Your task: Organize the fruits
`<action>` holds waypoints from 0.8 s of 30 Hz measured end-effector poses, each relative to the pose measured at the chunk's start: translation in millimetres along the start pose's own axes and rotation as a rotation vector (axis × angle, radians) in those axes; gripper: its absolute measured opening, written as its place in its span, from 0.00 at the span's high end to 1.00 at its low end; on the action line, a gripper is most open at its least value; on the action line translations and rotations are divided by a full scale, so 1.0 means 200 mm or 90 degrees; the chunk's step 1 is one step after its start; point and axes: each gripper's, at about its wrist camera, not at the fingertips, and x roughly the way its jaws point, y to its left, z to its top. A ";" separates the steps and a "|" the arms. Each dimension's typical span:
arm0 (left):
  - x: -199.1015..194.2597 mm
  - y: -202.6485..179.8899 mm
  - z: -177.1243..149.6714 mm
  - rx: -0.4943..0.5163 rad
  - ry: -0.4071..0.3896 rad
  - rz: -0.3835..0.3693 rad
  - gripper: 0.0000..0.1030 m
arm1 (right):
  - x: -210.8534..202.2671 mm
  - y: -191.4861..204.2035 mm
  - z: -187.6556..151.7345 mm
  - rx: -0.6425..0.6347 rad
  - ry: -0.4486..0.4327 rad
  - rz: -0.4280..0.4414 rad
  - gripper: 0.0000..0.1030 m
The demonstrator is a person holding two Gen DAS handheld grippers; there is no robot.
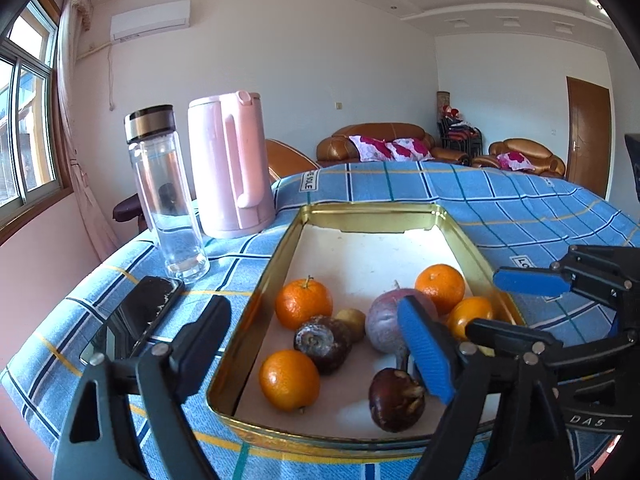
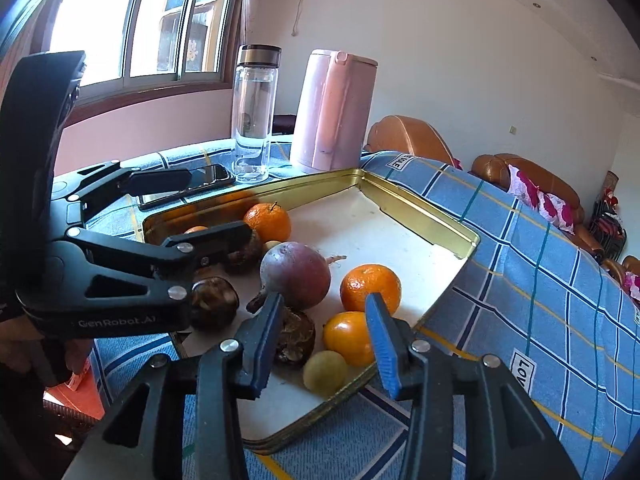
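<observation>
A gold tin tray (image 1: 280,256) (image 2: 420,204) on the blue checked cloth holds several oranges (image 1: 304,302) (image 2: 370,286), dark brown round fruits (image 1: 324,342) (image 2: 214,300), a purple round fruit (image 1: 386,318) (image 2: 296,274) and a small yellow-green fruit (image 2: 325,372). My left gripper (image 1: 316,350) is open over the tray's near left part, holding nothing. My right gripper (image 2: 324,344) is open and empty above the tray's near edge; it also shows in the left wrist view (image 1: 520,300) at the tray's right side.
A pink kettle (image 1: 230,164) (image 2: 334,112) and a clear glass bottle (image 1: 164,196) (image 2: 254,116) stand behind the tray on the left. A black phone (image 1: 136,318) (image 2: 192,186) lies left of the tray. Brown sofas (image 1: 384,142) stand behind the table.
</observation>
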 end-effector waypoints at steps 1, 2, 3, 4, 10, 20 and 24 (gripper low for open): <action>-0.02 0.00 0.01 -0.004 -0.009 0.006 0.06 | -0.01 -0.02 0.00 0.007 -0.007 -0.007 0.55; -0.03 0.00 0.01 -0.009 -0.019 0.008 0.05 | -0.03 -0.03 0.00 0.015 -0.014 -0.015 0.53; -0.05 0.01 0.02 -0.013 -0.027 0.006 0.05 | -0.06 -0.05 0.00 0.024 -0.023 -0.028 0.49; -0.07 0.01 0.03 -0.016 -0.033 0.003 0.04 | -0.08 -0.07 0.00 0.030 -0.031 -0.042 0.46; -0.12 -0.01 0.07 -0.021 -0.058 0.000 0.00 | -0.21 -0.16 0.01 0.066 -0.082 -0.106 0.29; -0.15 -0.04 0.09 -0.017 -0.057 -0.005 0.00 | -0.31 -0.16 0.01 0.059 -0.113 -0.145 0.25; -0.16 -0.05 0.09 -0.015 -0.058 -0.006 0.00 | -0.34 -0.16 0.01 0.055 -0.116 -0.152 0.25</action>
